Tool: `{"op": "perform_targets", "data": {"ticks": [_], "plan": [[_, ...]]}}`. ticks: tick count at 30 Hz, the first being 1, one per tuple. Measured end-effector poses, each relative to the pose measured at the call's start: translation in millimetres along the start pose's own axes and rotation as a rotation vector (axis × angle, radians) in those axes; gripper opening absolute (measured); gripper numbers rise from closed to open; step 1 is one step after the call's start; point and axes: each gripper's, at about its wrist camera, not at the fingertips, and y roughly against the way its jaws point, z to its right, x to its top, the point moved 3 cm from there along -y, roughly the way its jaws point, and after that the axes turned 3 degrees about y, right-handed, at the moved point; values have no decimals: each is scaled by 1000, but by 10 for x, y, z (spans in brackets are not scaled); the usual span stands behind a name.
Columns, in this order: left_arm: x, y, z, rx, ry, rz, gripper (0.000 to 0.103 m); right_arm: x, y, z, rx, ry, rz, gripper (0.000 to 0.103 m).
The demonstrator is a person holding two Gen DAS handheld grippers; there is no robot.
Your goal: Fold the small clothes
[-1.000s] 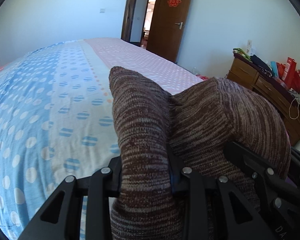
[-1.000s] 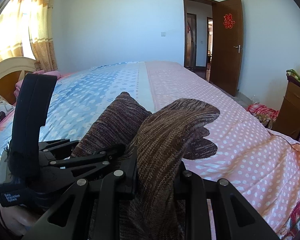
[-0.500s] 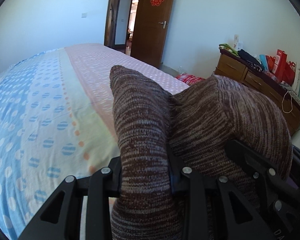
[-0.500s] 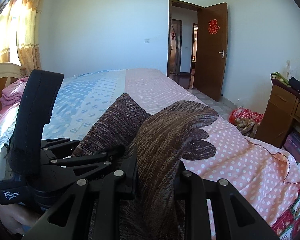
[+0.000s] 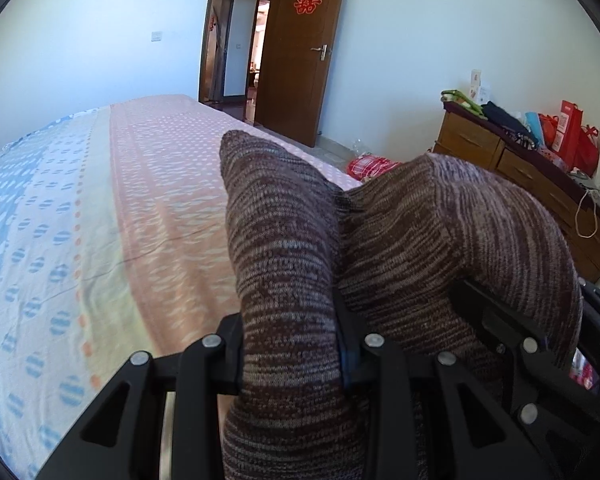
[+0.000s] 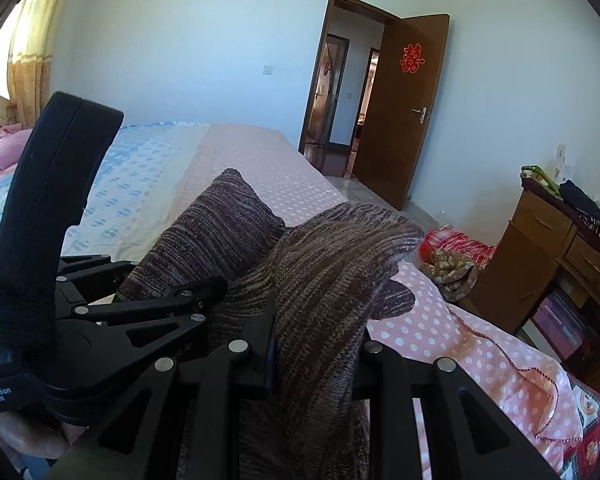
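**knitnerd:** Socks update: the brown marled knit piece [image 5: 284, 248] is pinched between the fingers of the left gripper [image 5: 290, 354], and the right gripper [image 6: 316, 354] is clamped on its other end. It's up in the air between the two tools, bunched into two humps just ahead of the fingers, with the bed [image 5: 148, 184] below and beyond.

**foldbot_fan:** What moved lately?

**knitnerd:** Over the last second both views swung: less of the blue dotted stripe of the sheet, more of the pink side, the door [image 5: 300, 52] and the dresser [image 5: 512, 160]. The fabric between the fingers looks the same shape throughout. My guess is it's being carried sideways, not folded yet, so no progress on the crease itself.

**foldbot_fan:** Material?

**knitnerd:** Thick, stretchy ribbed knit, brown and grey streaks, soft rounded bulges. It'll probably slump and spring back rather than hold a sharp fold. Can't tell if it's a sock or something else small.
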Motion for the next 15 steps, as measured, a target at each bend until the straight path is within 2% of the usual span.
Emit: {"op": "perform_targets", "data": {"ticks": [6,10,12,13,14,15], "plan": [[-73,-492,-44,46,27,-81,33,-103,-600,32,-2,21,-135,22],[-115,-510,-90,45,57,-94,37,-166,-786,120,38,-15,-219,22],[-121,-537,-121,60,59,-119,49,-223,-886,165,58,-35,-284,24],[-130,-549,-158,62,75,-139,58,-224,-884,194,70,-59,-285,27],[-137,-533,-219,41,109,-155,63,-233,-865,250,95,-96,-280,29],[-119,-548,-248,16,136,-171,67,-251,-837,313,114,-133,-284,38]]}}
